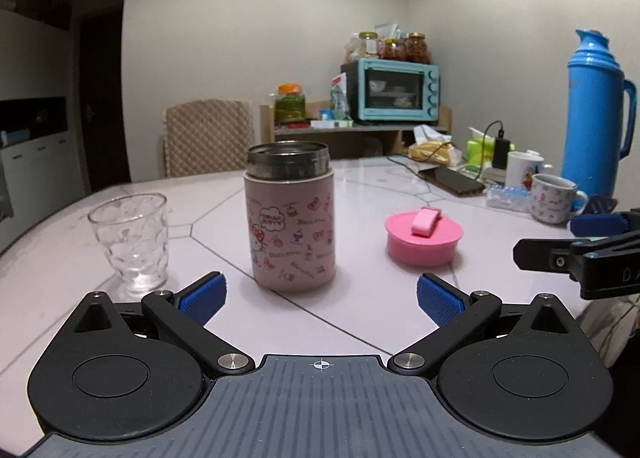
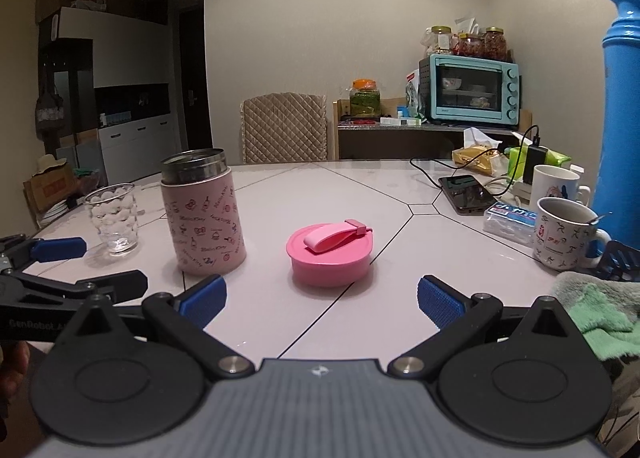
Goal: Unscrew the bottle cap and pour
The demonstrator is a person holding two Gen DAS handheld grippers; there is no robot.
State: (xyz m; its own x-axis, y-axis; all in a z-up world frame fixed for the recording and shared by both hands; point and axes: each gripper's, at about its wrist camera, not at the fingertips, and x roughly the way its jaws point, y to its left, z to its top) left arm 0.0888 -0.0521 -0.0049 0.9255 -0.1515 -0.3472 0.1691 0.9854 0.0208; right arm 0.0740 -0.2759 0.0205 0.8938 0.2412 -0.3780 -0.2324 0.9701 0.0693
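Both my tools hang above the near edge of the table (image 1: pixel 360 194) with nothing in them. My left gripper (image 1: pixel 322 294) has its jaws spread wide, and the pink bottle (image 1: pixel 292 226) stands upright just ahead of it, between the lines of its fingers. Its steel mouth is bare.

My right gripper (image 2: pixel 322 296) is spread just as wide. The pink cap (image 2: pixel 330 254) lies flat on the table just ahead of it, strap on top, well apart from the bottle, which stands off to that gripper's left.

The glass (image 1: pixel 130 242) stands ahead and left of my left gripper, just beside the bottle. I cannot tell whether any liquid is in it.

So the unscrewing looks done. This fits a bottle about to be poured, or one set back down after pouring.
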